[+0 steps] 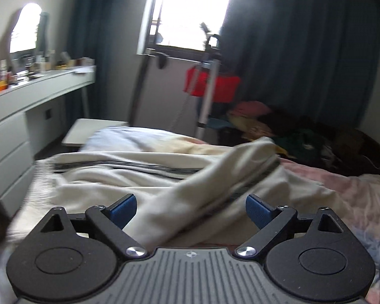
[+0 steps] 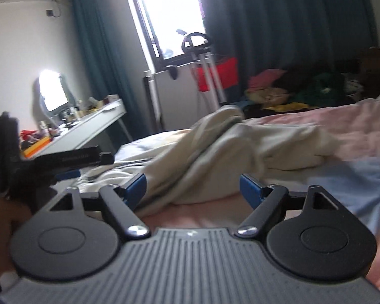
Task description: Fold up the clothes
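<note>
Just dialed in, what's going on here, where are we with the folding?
A person holds a gripper in each hand over a bed. A cream garment with dark stripes lies rumpled on it, not folded. The left gripper and the right gripper are both open, with cream cloth lying between their blue pads, and neither is clamped on it.

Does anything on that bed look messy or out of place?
Yes. The cream garment lies rumpled on the bed, one part bunched into a raised ridge rather than spread flat. Both the left gripper and right gripper are open, holding nothing.
</note>
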`<state>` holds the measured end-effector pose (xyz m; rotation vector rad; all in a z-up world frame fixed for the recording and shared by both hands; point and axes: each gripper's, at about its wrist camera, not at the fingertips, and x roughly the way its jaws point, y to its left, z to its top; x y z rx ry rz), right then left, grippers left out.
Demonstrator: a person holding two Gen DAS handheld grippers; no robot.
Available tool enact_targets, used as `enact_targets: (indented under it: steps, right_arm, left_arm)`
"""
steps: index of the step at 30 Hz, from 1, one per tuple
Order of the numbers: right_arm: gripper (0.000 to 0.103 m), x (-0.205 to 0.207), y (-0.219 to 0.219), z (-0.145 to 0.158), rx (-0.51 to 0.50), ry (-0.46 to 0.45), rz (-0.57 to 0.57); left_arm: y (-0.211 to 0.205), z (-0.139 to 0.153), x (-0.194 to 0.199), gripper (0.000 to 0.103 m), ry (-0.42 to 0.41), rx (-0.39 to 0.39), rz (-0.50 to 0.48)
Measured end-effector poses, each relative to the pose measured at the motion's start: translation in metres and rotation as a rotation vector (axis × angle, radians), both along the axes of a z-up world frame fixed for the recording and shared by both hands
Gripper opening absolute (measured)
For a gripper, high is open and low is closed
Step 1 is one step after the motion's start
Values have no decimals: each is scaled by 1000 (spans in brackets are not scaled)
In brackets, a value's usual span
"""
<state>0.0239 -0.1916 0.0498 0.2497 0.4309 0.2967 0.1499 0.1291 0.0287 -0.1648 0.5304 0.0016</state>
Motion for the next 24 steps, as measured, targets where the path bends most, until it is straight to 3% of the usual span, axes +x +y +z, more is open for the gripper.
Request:
enact_targets:
  steps: [3,5,9,12,16,20,21,23,24]
  right_arm:
    - [82,10,-10,-13,-19,-30,-35]
    - [82,20,-13,-25,0,-59,-53]
    - [82,43,-28,-51,37,-22,-80]
    - [82,61,-20,-72,-42,4,-148]
    - [82,88,-27,-93,6,47,-173]
    - [82,104,-42,-106,-38,-59,-348]
    - [82,112,-47,-110,-57,-82,-392]
    - [82,121,-56,-115,-53,-94,-439]
    - [82,127,-61,-117,-42,-95,-454]
  left_arm:
    - [-14,-16,29,89,28,-47,-44]
    - [-23,-27,53,88,45,-35,-53]
    - [-32,-49,107,89,41,-42,-85]
    - [-38,-62,155,89,9,-10,-69]
    - [-55,-74,216,89,-26,60,-111]
    - [-63,-83,261,87,-44,38,-158]
    - [-63,-85,268,85,-40,23,-183]
    - [-66,-88,274,64,-20,-3,-216]
    - [-68,-89,276,60,-7,-21,-230]
